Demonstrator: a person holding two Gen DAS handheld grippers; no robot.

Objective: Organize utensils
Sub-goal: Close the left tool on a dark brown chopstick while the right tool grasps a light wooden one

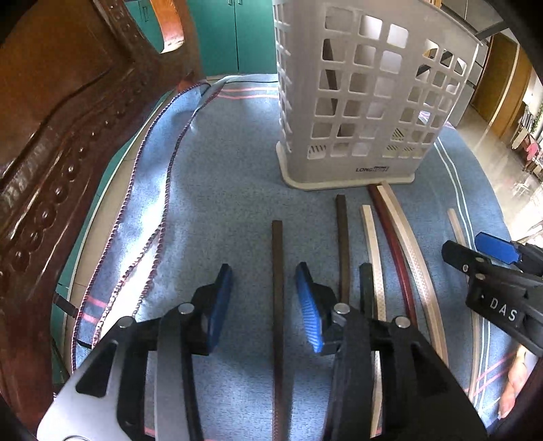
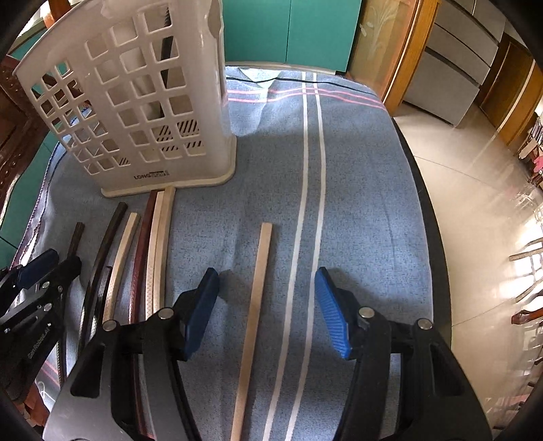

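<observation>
Several chopsticks lie in a row on a blue cloth in front of a white slotted utensil holder, which also shows in the right wrist view. My left gripper is open, its jaws either side of a dark brown chopstick. My right gripper is open over a pale wooden chopstick that lies apart from the rest. A dark chopstick stands inside the holder. Other chopsticks, dark, red and pale, lie between the two grippers.
A carved brown wooden chair stands at the table's left edge. The cloth's braided fringe lies folded over on the left. The table's right edge drops to a tiled floor. Green cabinets stand behind.
</observation>
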